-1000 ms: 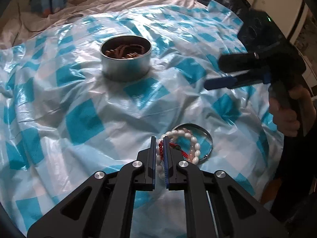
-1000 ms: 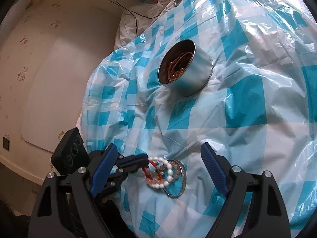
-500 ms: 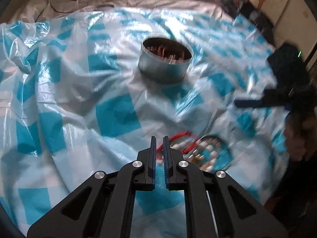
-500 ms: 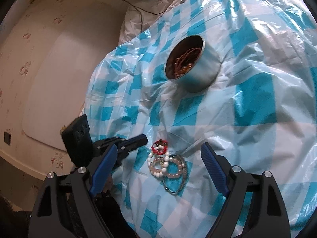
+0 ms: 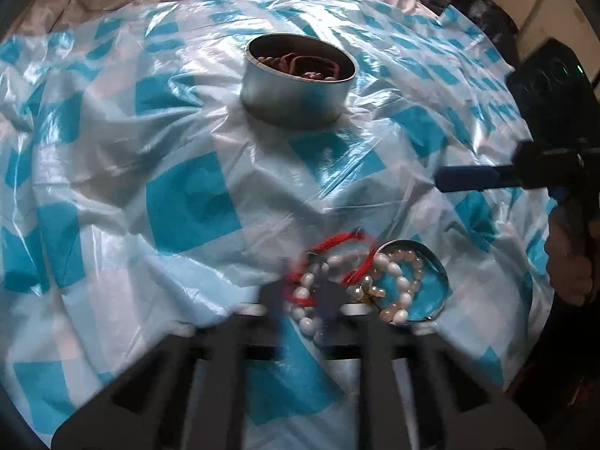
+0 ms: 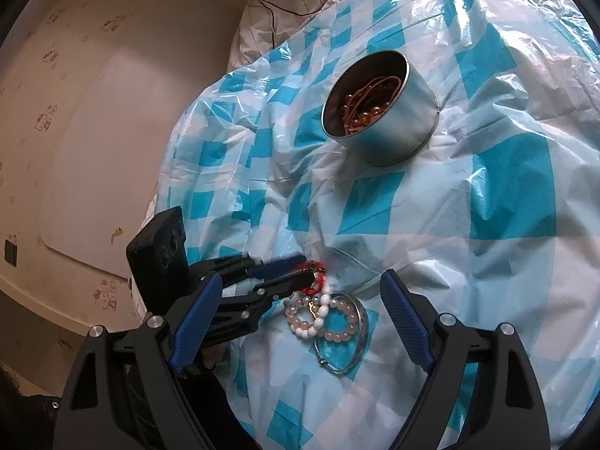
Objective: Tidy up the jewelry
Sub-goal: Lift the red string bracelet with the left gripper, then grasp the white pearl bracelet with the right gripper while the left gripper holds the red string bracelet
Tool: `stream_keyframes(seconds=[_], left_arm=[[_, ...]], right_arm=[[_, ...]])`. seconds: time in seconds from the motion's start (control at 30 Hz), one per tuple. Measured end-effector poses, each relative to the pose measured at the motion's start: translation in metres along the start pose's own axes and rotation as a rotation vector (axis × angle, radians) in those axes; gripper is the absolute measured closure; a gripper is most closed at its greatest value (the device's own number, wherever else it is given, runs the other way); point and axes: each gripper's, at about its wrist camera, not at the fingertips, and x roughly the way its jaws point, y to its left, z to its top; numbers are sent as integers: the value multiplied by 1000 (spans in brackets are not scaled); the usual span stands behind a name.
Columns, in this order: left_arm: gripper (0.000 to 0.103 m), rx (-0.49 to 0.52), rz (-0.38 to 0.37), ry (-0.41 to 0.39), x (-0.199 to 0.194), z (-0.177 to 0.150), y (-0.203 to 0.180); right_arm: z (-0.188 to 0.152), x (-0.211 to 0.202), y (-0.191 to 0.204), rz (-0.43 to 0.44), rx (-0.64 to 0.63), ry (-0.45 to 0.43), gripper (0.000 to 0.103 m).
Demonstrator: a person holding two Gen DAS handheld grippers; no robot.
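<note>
Bed (image 6: 258, 37) under a crinkled blue-and-white checked plastic sheet (image 5: 187, 202).
On the sheet stands an open round tin (image 5: 298, 84) with brown beads inside; well apart from it, nearer the cameras, lies a heap of bracelets: red cord (image 6: 313, 281), white pearls (image 6: 318, 313), pink beads (image 6: 339, 324), and a metal bangle (image 6: 354, 345).

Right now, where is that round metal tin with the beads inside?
The metal tin stands upright on the blue-checked plastic sheet, in the upper middle of both wrist views, well beyond the loose bracelets lying near the grippers.
</note>
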Motion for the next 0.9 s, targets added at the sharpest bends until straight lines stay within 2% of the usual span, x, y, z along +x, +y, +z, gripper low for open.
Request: stream_keyframes(seconds=[0.17,0.33,0.47,0.53,0.73,0.83,0.87,0.9], left_arm=[[100,-49,0,-86,-27,6,10],[100,-126,-12,-180,-58,7,32],[100,-157,-3,-200,-66,6,43],[100,-163,-4,-205,-70,6,47],[100,-167,-6,-217,-73,5,49],[100,-166,-6,-216,-73,5,49],[100,-165,-6,-215,-73,5,49],[100,-165,-5,-214,-74,4,49]], right_arm=[[0,10,12,11,-34,23,20],[-6,31,24,-15,-103,84,20],[-11,53,27,6,-101,172,20],[-13,59,26,-18,-89,202,20],[-18,62,20,-34,-64,236,21],[-21,68,14,-49,-51,238,37],[-21,71,13,-54,-48,243,51],[-21,72,11,-61,-45,247,58]])
